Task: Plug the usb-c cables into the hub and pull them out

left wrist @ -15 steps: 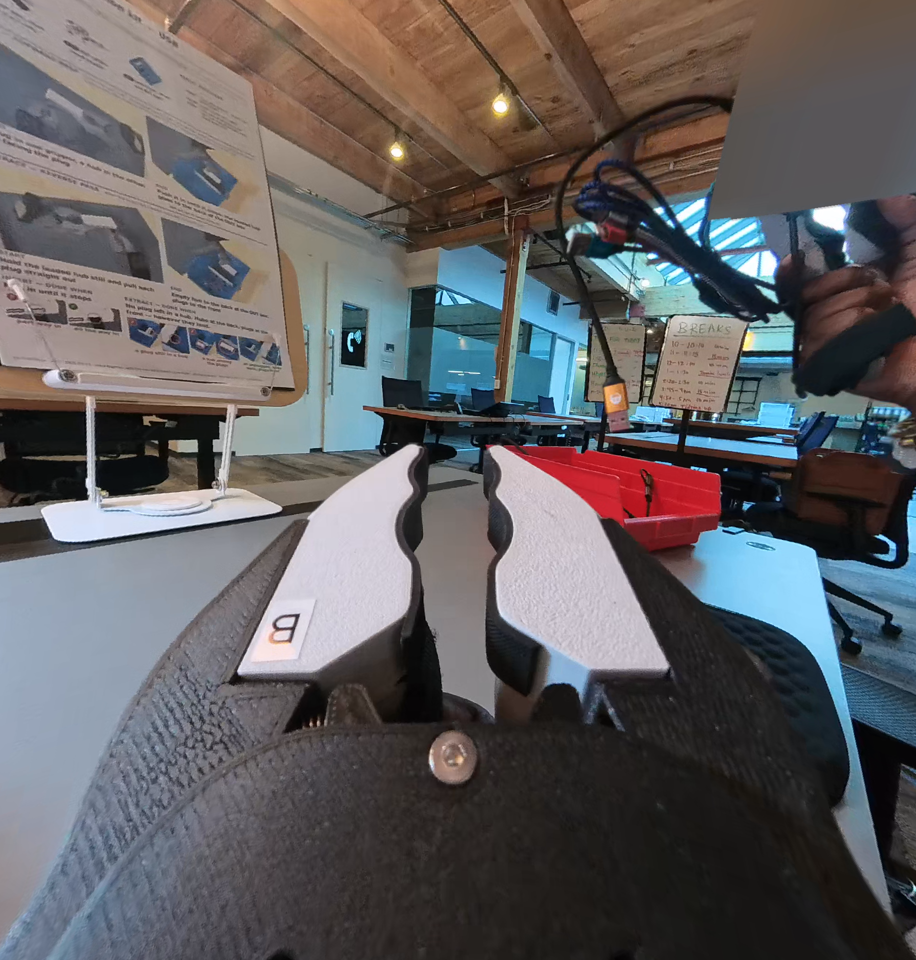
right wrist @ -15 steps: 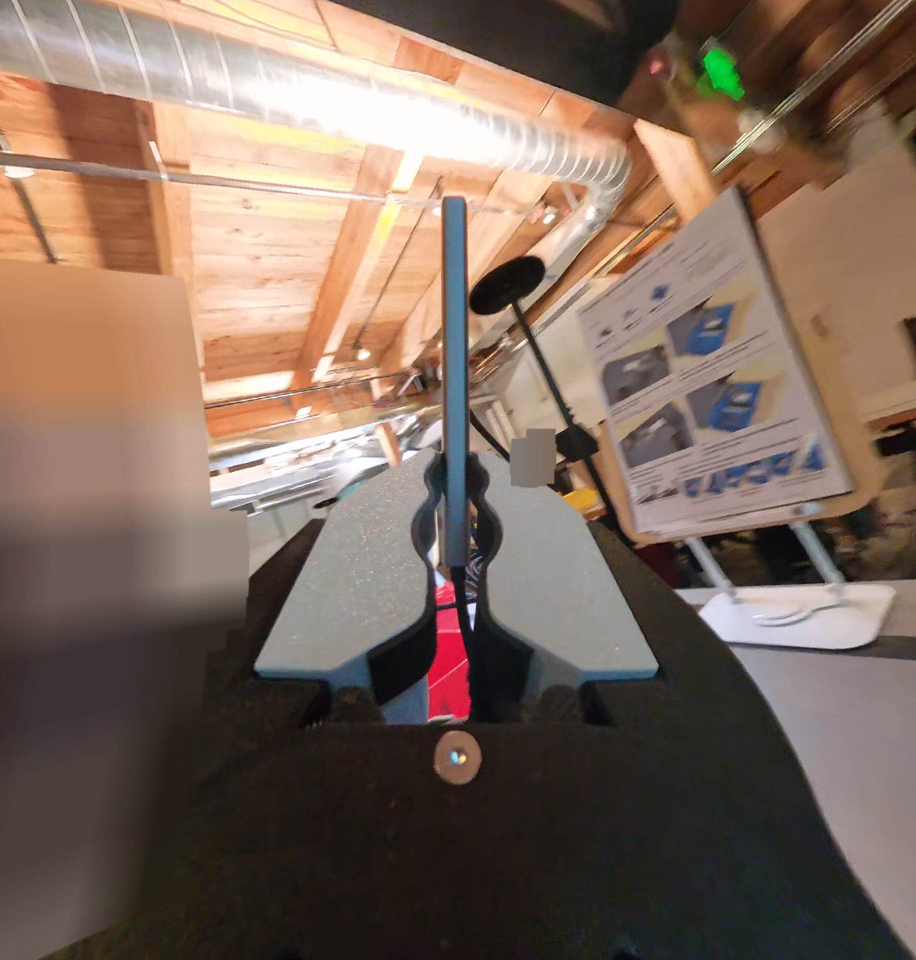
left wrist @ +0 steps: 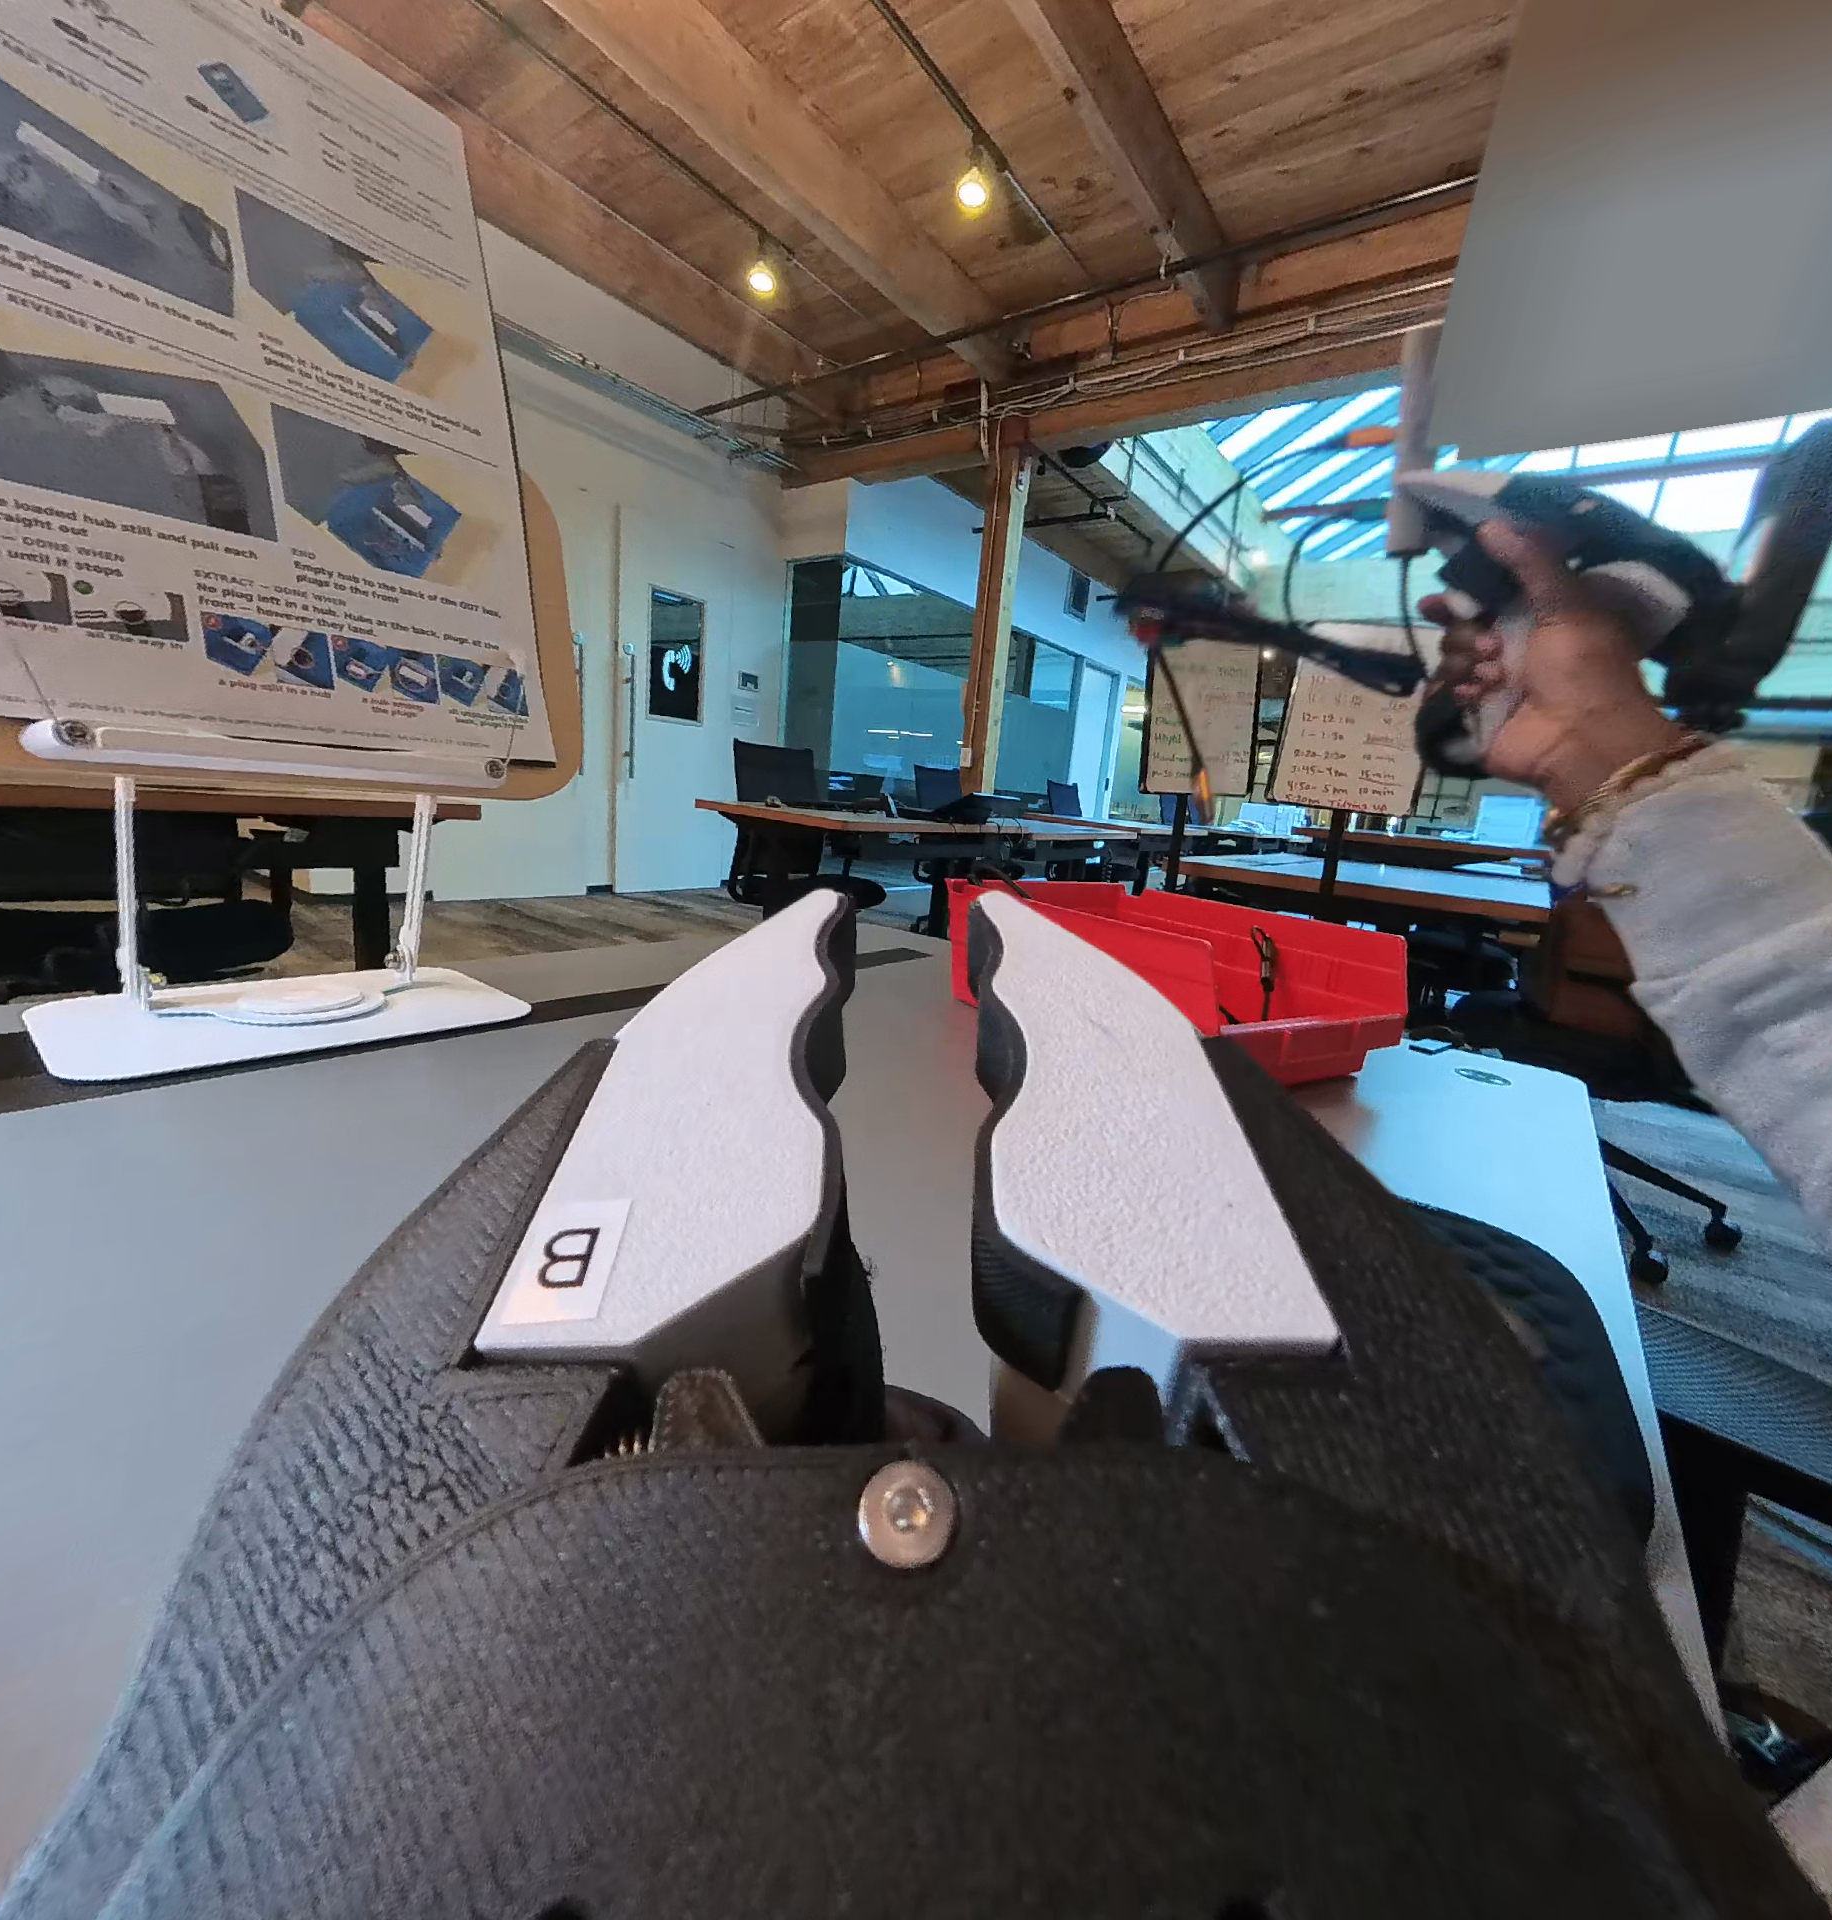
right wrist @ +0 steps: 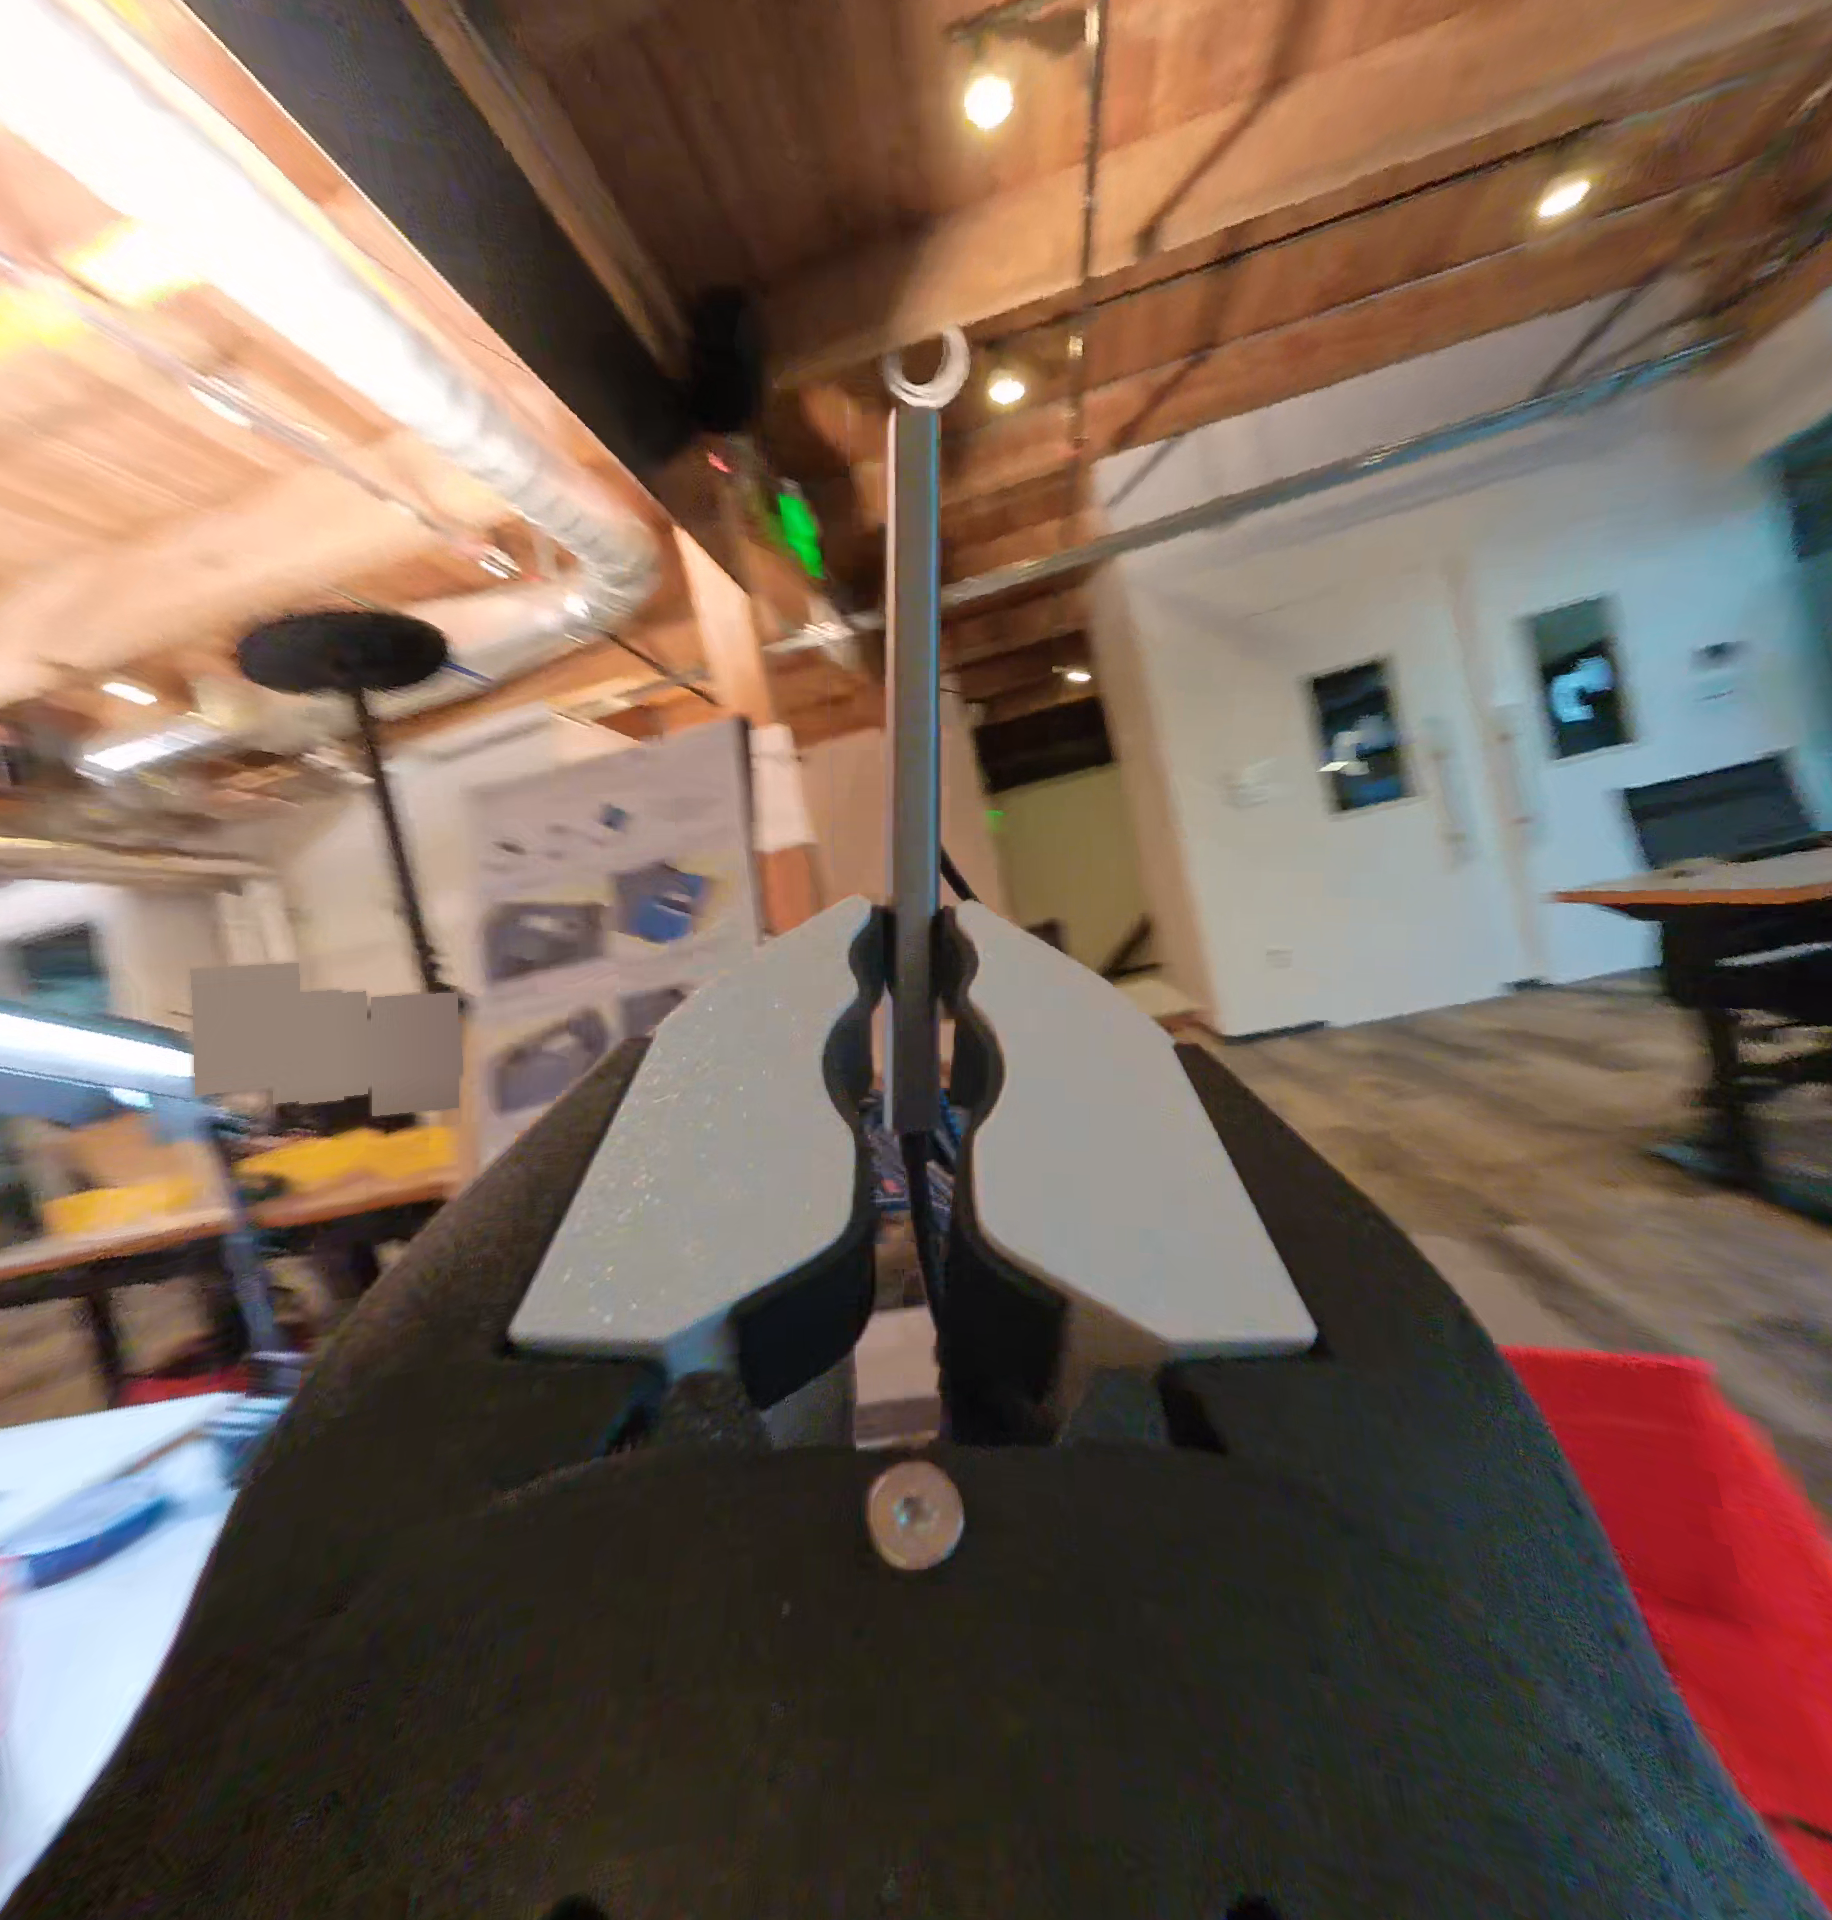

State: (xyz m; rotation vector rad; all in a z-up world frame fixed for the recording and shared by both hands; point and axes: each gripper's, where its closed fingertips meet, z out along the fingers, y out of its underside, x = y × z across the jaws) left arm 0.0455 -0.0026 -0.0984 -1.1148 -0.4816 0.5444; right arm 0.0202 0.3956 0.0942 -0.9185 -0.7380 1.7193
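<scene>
Right wrist view: right gripper pinches a thin grey slab, taken to be the hub, edge-on. Its long axis runs straight up the centre of the frame, from between the fingers to a small white ring at the top. A dark cable drops from its lower end into the gap behind the pads. Jaws nearly together, closed on the slab.

Left wrist view: left gripper sits low over the grey table, jaws narrowly parted, nothing between them. The hand carrying the other tool is at upper right of the frame, raised well above the table, with a blurred bundle of cables trailing leftward from it. Red bin lies just beyond the left fingertips, centre right.

Judgement: hub and cables both lie up and to the right of the empty tongs, well apart. The right side has the hub; the left must rise toward it to take a plug. Which ports are filled: cannot tell.
</scene>
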